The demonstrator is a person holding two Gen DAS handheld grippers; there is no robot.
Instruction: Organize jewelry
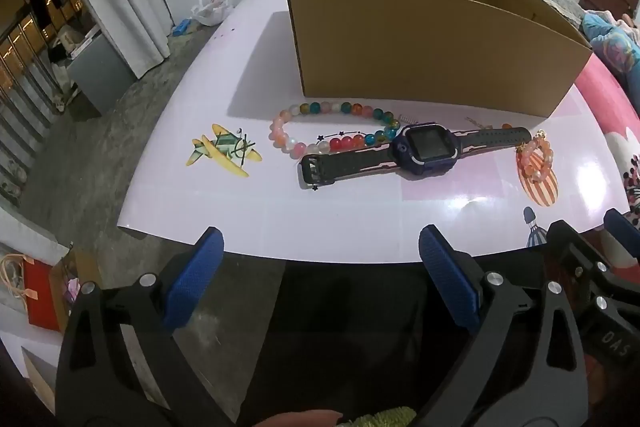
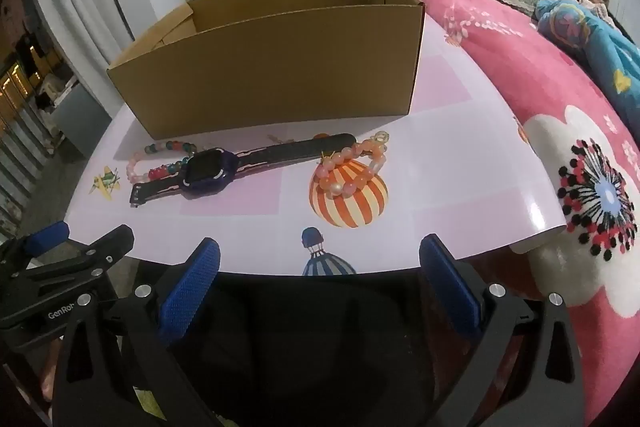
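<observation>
Lying on the pale pink table (image 1: 360, 211) from left to right are a bracelet of multicoloured beads (image 1: 320, 131), a dark blue watch (image 1: 416, 153) with its black strap stretched out flat and touching that bracelet, and a small orange bead bracelet (image 1: 535, 157) on a striped balloon print. Behind them stands a cardboard box (image 1: 432, 63); its floor is hidden. Left gripper (image 1: 320, 275) and right gripper (image 2: 320, 279) hover spread wide and grasp nothing

Watch (image 1: 420, 151), two bead bracelets (image 1: 332, 133) before box (image 1: 432, 43).
</observation>
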